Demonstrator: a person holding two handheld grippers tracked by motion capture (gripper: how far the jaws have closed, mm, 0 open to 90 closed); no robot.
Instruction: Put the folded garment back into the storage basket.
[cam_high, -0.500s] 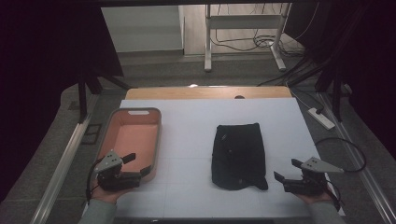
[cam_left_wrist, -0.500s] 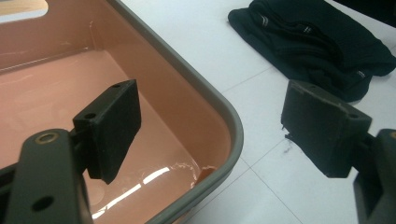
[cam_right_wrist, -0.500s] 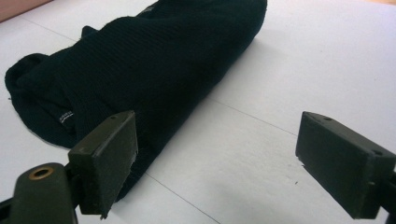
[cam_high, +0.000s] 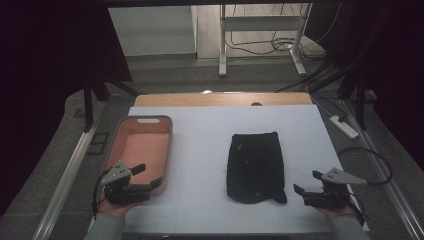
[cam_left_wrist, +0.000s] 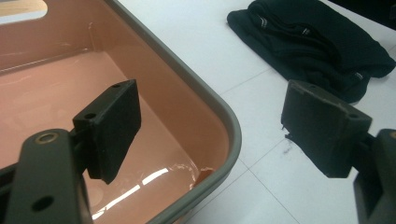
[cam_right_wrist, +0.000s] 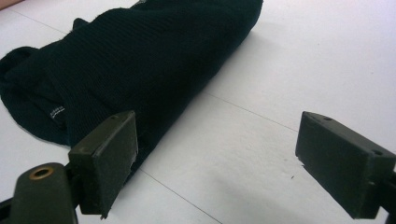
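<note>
A black folded garment (cam_high: 254, 166) lies on the white table (cam_high: 200, 130), a little right of centre. A pink tray (cam_high: 142, 145) with a grey rim sits at the left with nothing in it. My left gripper (cam_high: 148, 176) hovers open at the tray's near right corner; in the left gripper view its jaws (cam_left_wrist: 217, 126) straddle the tray rim (cam_left_wrist: 223, 122), with the garment (cam_left_wrist: 313, 42) farther off. My right gripper (cam_high: 306, 181) is open near the garment's front right corner. In the right gripper view its left pad (cam_right_wrist: 105, 158) sits beside the garment (cam_right_wrist: 135, 60), and nothing lies between the jaws (cam_right_wrist: 215, 158).
A wooden strip (cam_high: 225, 99) borders the table's far edge. A white power strip (cam_high: 344, 126) lies off the table's right side, and a cable (cam_high: 372, 157) loops from the right gripper. White stand legs (cam_high: 222, 45) rise at the back.
</note>
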